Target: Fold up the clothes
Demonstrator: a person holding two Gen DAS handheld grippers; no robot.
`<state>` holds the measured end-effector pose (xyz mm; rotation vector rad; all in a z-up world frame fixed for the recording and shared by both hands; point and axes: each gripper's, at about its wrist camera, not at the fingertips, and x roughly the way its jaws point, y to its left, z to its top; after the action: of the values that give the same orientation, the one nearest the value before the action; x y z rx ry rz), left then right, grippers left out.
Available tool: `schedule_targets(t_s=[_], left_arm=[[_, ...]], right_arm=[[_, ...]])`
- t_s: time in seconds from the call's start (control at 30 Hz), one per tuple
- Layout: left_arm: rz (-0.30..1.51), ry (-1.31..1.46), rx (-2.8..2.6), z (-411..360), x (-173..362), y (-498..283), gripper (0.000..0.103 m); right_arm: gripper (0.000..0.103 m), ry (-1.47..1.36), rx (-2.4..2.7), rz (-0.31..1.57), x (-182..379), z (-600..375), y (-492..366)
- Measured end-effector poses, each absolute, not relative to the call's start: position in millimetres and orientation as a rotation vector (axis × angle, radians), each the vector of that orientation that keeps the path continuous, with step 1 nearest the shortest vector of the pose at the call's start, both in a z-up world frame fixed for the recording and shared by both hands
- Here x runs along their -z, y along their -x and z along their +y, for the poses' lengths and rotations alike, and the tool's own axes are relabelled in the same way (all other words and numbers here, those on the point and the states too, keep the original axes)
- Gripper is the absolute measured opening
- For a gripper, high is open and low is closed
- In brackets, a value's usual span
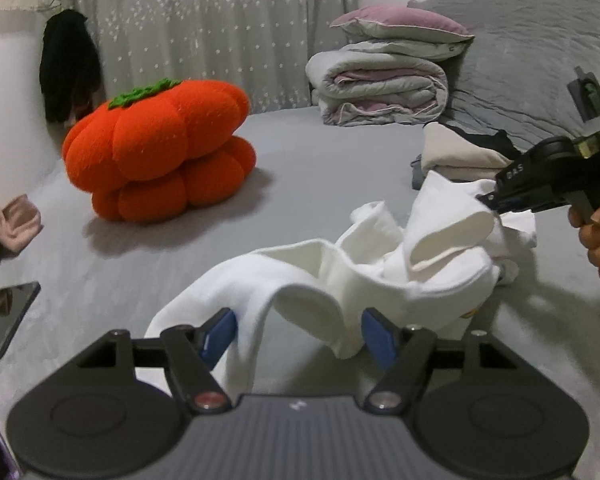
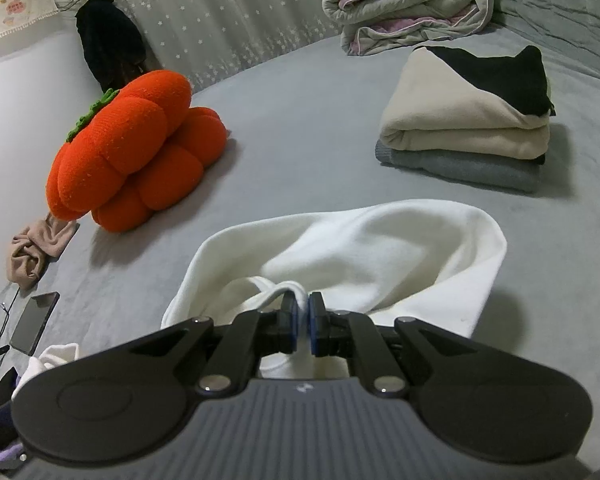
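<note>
A white garment [image 1: 364, 276] lies crumpled on the grey bed [image 1: 300, 184]. My left gripper [image 1: 298, 338] is open, its blue pads on either side of a hanging fold of the white cloth. My right gripper [image 2: 303, 320] is shut on an edge of the white garment [image 2: 360, 248] and lifts it off the bed. In the left wrist view the right gripper [image 1: 490, 200] shows at the right, pinching the cloth's far end, with a hand holding it.
An orange pumpkin cushion [image 1: 160, 152] sits at the left. A folded stack of cream, black and grey clothes [image 2: 468, 120] lies at the right. A rolled quilt and pillow [image 1: 380, 88] are at the back. A tablet [image 1: 4, 316] and a beige cloth [image 1: 8, 228] lie at the left edge.
</note>
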<state>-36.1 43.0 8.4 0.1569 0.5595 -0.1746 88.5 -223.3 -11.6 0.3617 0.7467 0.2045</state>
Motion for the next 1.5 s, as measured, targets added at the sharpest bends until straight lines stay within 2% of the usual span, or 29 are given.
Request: schedule_targets(t_s=[0.3,0.8,0.83,0.9,0.97,1.03,1.1,1.3,1.5], left_arm=[[0.530,-0.162,0.229,29.9,-19.7,43.5,0.072],[0.558,-0.259,0.329,-21.6,20.5,17.1,0.071],[0.552,-0.260,0.333,-23.5,24.7,16.5,0.068],[0.520,-0.255,0.323,-25.2,34.2,17.4,0.048],[0.526,-0.238,0.318,-25.0,40.4,15.6,0.034],[0.542,-0.197,0.326,-21.5,41.6,11.3,0.028],[0.548,-0.161,0.324,-15.9,43.9,8.3,0.017],[0.557,-0.057,0.256,-0.4,44.1,-4.7,0.011],[0.497,0.003,0.215,10.3,37.8,-2.8,0.011]], right_arm=[[0.007,-0.364,-0.220,0.728,7.1,-224.4,-85.8],[0.007,-0.352,-0.208,0.726,7.0,-222.8,-83.8],[0.007,-0.348,-0.207,0.726,7.0,-222.0,-84.0],[0.007,-0.330,-0.205,0.723,6.8,-221.1,-83.8],[0.008,-0.324,-0.204,0.723,7.7,-222.2,-82.4],[0.007,-0.314,-0.202,0.726,9.2,-222.4,-81.3],[0.007,-0.291,-0.197,0.726,10.9,-220.2,-80.6],[0.008,-0.232,-0.168,0.712,15.2,-208.0,-75.3],[0.008,-0.134,-0.135,0.663,16.1,-191.0,-57.7]])
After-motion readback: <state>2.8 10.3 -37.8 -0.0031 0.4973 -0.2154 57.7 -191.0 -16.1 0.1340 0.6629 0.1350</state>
